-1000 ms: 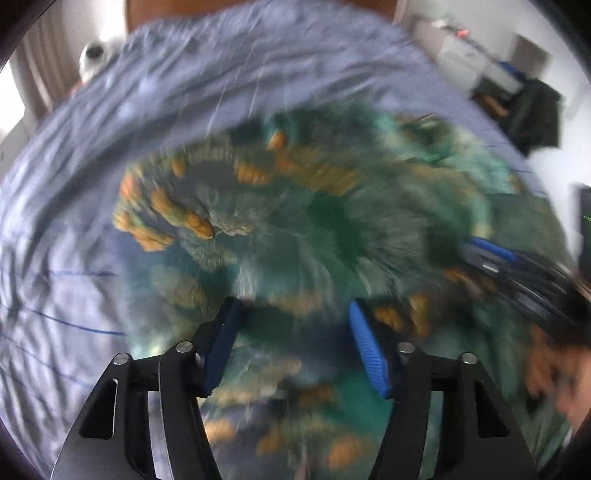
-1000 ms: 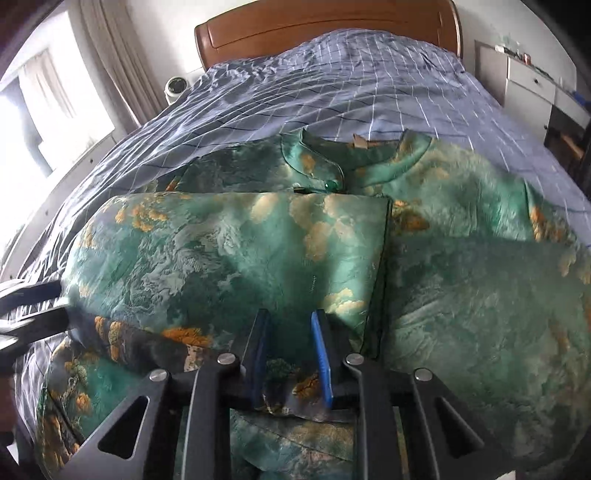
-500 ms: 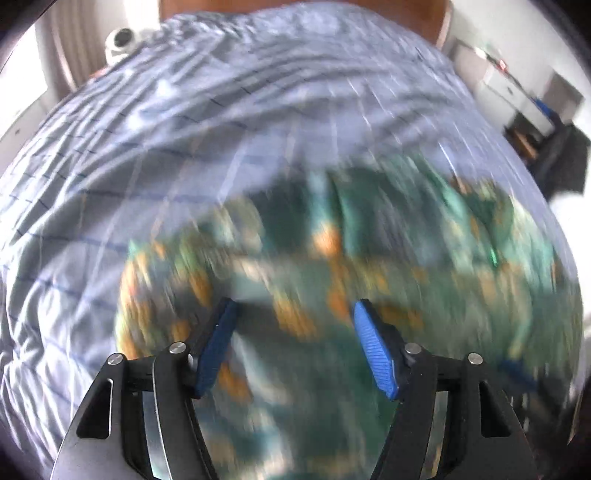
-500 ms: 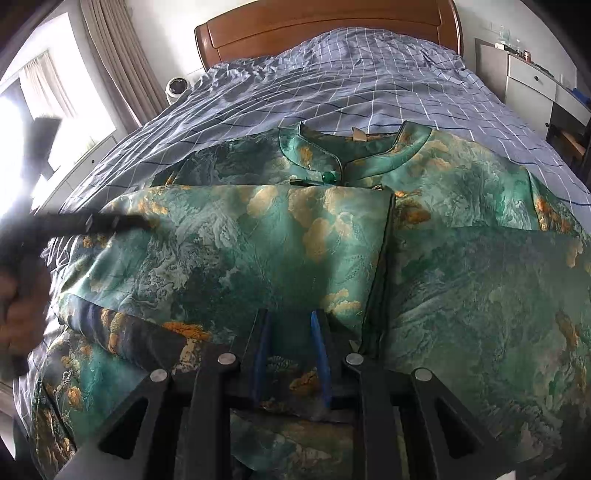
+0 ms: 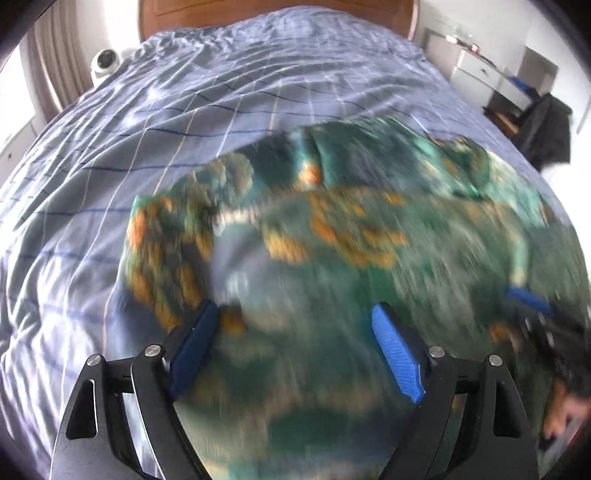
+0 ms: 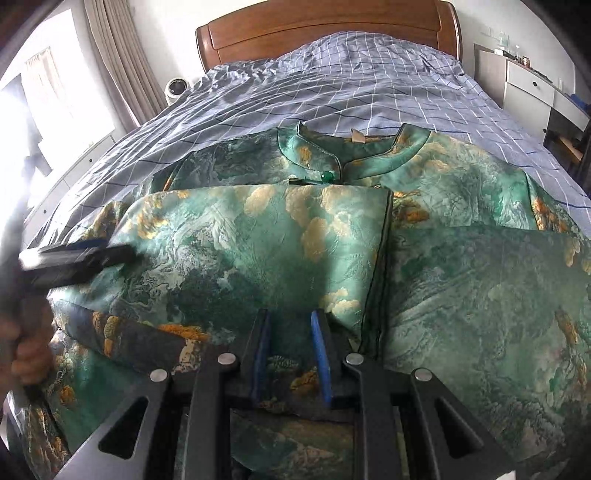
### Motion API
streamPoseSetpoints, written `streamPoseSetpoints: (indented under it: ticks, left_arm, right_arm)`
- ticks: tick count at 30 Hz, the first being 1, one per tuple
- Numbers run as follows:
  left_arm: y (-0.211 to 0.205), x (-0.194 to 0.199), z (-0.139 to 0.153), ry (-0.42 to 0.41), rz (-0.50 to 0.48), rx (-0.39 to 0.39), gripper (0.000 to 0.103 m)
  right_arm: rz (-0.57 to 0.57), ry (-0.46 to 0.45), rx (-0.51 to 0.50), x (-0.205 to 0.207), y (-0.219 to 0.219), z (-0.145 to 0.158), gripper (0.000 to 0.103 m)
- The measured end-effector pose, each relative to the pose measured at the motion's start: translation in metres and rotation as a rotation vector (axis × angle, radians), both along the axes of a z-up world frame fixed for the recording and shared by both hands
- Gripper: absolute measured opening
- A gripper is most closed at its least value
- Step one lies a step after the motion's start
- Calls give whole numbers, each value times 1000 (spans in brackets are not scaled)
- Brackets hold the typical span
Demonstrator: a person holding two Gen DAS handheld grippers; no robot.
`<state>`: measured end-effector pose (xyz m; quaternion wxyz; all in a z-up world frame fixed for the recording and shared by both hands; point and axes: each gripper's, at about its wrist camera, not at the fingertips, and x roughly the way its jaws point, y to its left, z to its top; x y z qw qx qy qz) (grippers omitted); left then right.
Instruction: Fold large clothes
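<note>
Bedding in blue check covers the bed point(image 6: 369, 85), wooden headboard point(image 6: 325, 33) beyond. Green robe point(image 6: 258, 251) lies lengthwise, collar toward the headboard. Right hand-held gripper point(image 6: 290, 354) pinches its folded hem; left hand-held gripper point(image 5: 295, 350), jaws just widening, holds nothing.

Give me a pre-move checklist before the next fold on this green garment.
1. Right tool gripping the green garment: ok, fabric sits between its nearly closed pads.
2. Left tool free of fabric: ok; its jaws have just been opening, and nothing is pinched between them.
3. Folded panel lying flat: ok, its edge runs straight down the middle.
4. Collar pointing toward the headboard: ok.
5. Left-side hem tidy: cannot tell, the left wrist view is blurred.
6. Bedsheet around the garment free of other items: ok.
</note>
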<state>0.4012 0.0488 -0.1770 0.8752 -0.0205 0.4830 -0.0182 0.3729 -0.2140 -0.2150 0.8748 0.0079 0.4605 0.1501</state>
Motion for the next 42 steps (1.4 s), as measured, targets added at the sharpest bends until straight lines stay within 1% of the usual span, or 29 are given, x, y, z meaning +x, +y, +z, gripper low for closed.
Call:
streamPoseSetpoints:
  ticks: [1, 2, 5, 6, 8, 9, 10, 11, 13, 16, 20, 22, 25, 27, 28, 30, 32, 35, 39, 41, 42]
  left_arm:
    - [-3, -3, 1, 2, -12, 5, 87]
    - [-6, -15, 4, 6, -31, 9, 88]
    - [-10, -32, 4, 28, -60, -6, 88]
    - [-10, -43, 5, 34, -75, -13, 88]
    - [-12, -67, 9, 32, -103, 4, 89]
    - [-12, -80, 10, 35, -117, 0, 89]
    - [-11, -91, 12, 37, -126, -9, 88]
    - [-9, -111, 14, 30, -130, -24, 88]
    - [-2, -142, 20, 10, -126, -38, 88]
    - [13, -181, 27, -24, -95, -41, 89]
    - [38, -212, 29, -39, -20, 13, 89]
    - [52, -223, 29, -38, 10, 8, 89]
    - [71, -235, 24, -24, 40, -41, 91]
    - [80, -241, 19, -11, 47, -71, 91]
    - [83, -243, 16, -6, 47, -90, 91]
    - [89, -248, 8, 13, 35, -153, 91]
    - [93, -251, 1, 37, 20, -197, 91]
    - [88, -252, -9, 64, -1, -211, 91]
    - [86, -255, -20, 89, 2, -235, 93]
    - [87, -258, -22, 89, 2, -271, 96]
    - [86, -258, -23, 94, -2, -289, 97]
  right_arm:
    - [-1, 2, -7, 0, 1, 0, 21]
    - [-1, 4, -14, 0, 2, 0, 21]
    - [-7, 17, -42, 0, 5, 4, 22]
    - [-7, 19, -51, -1, 6, 6, 24]
    - [-11, 17, -81, -7, 8, 15, 25]
    - [-14, 13, -91, -12, 8, 21, 26]
    - [-12, 7, -91, -18, 9, 26, 32]
    - [-7, 1, -87, -25, 9, 32, 42]
    - [6, -18, -84, -46, 8, 47, 55]
    - [33, -55, -91, -83, 0, 63, 57]
    - [14, -70, -109, -134, -28, 72, 58]
    - [-23, -72, -113, -158, -51, 75, 59]
    - [-76, -80, -136, -189, -82, 79, 59]
    - [-116, -81, -150, -205, -103, 80, 62]
    - [-141, -75, -153, -213, -116, 80, 65]
    - [-197, -48, -154, -227, -140, 78, 66]
    - [-270, -5, -145, -239, -172, 74, 66]
    - [-351, 21, -109, -259, -209, 71, 67]
    - [-402, 97, -74, -278, -245, 57, 67]
    - [-391, 140, -52, -285, -253, 48, 67]
    - [-376, 166, -35, -289, -255, 42, 67]
